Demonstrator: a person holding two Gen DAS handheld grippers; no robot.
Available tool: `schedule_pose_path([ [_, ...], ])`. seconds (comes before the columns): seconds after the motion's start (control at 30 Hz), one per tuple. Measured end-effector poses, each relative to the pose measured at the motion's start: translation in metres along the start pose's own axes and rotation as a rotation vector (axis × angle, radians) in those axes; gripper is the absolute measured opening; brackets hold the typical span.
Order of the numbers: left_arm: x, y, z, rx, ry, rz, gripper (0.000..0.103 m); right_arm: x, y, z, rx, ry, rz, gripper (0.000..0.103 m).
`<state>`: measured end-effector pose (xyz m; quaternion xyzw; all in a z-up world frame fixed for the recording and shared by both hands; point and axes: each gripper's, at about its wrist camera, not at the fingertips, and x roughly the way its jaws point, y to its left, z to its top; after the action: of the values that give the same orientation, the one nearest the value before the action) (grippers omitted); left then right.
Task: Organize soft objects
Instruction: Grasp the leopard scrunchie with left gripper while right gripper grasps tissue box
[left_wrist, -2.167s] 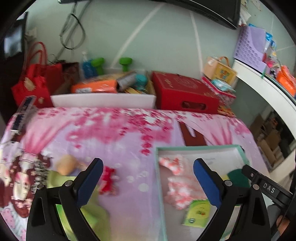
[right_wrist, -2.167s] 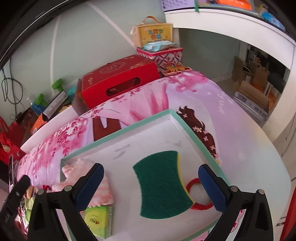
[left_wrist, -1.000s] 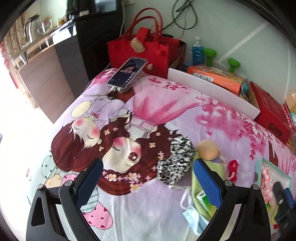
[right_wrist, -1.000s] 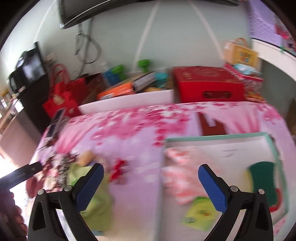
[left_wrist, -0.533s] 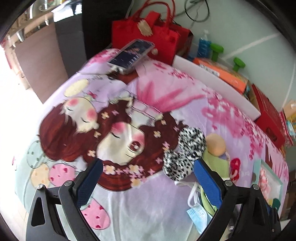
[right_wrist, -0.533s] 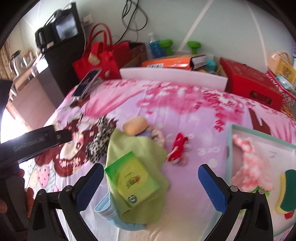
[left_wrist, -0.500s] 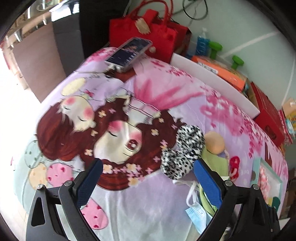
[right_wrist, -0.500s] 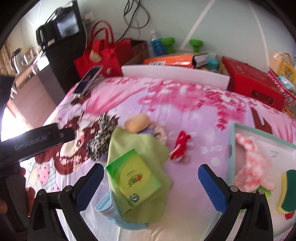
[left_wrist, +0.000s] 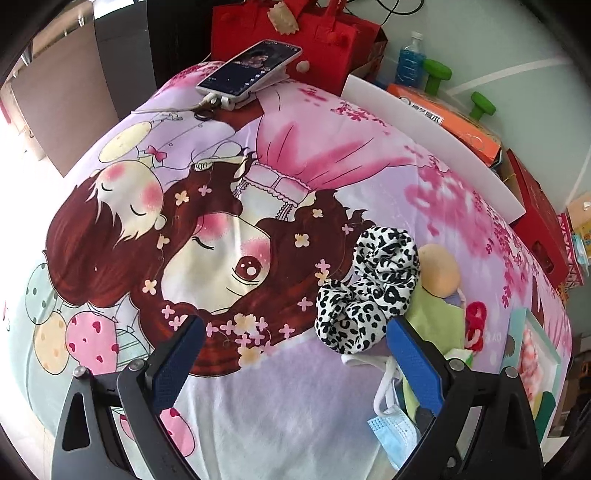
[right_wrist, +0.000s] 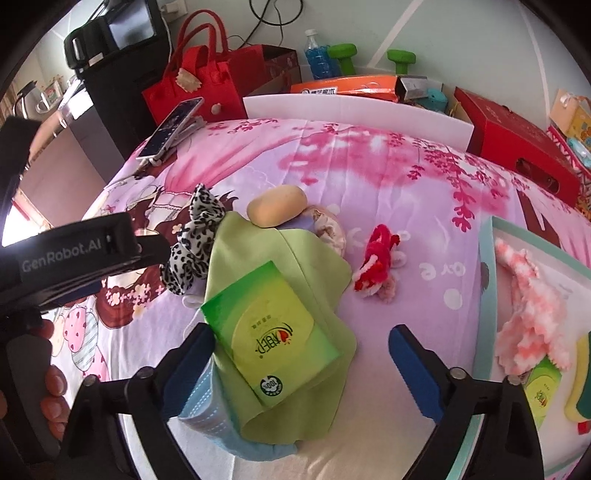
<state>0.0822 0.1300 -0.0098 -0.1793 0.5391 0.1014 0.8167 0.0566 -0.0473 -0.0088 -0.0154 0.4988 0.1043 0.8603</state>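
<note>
Right tool (right_wrist: 297, 360) wide open, just narrowing, straddling flat green tissue packet (right_wrist: 271, 334) atop lime cloth (right_wrist: 295, 258), ready to pinch. Left tool (left_wrist: 293, 354) open, empty, beside crumpled leopard-print fabric scrunchie (left_wrist: 369, 288).

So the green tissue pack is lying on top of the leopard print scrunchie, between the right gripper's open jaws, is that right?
Not quite. The right wrist view shows the green tissue pack lying on the green cloth, not on the leopard print scrunchie, which sits beside the cloth. The rest holds: it lies between the right gripper's open jaws.
</note>
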Motion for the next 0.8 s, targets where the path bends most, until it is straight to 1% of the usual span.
schedule_pose_path([
  [0.07,0.003,-0.002,0.0,0.0,0.005,0.001,0.098,0.0,-0.003,0.001,0.012,-0.002,0.004,0.09],
  [0.27,0.015,-0.006,0.003,-0.02,0.033,-0.035,0.098,0.002,-0.007,0.001,0.022,0.003,0.022,0.079],
  [0.37,0.021,-0.009,0.003,-0.027,0.045,-0.047,0.096,0.004,-0.007,0.001,0.027,0.015,0.033,0.073],
  [0.43,0.026,-0.01,0.004,-0.032,0.056,-0.066,0.085,0.006,-0.008,0.0,0.03,0.022,0.038,0.07],
  [0.57,0.036,-0.015,0.004,-0.041,0.083,-0.099,0.077,0.009,-0.011,0.0,0.041,0.032,0.042,0.067],
  [0.6,0.039,-0.016,0.004,-0.04,0.088,-0.106,0.073,0.01,-0.011,0.0,0.043,0.035,0.045,0.066],
  [0.77,0.043,-0.025,0.005,-0.017,0.083,-0.099,0.067,0.013,-0.01,-0.001,0.041,0.047,0.065,0.061],
  [0.8,0.044,-0.026,0.006,-0.014,0.082,-0.101,0.063,0.014,-0.01,-0.001,0.039,0.05,0.066,0.06],
])
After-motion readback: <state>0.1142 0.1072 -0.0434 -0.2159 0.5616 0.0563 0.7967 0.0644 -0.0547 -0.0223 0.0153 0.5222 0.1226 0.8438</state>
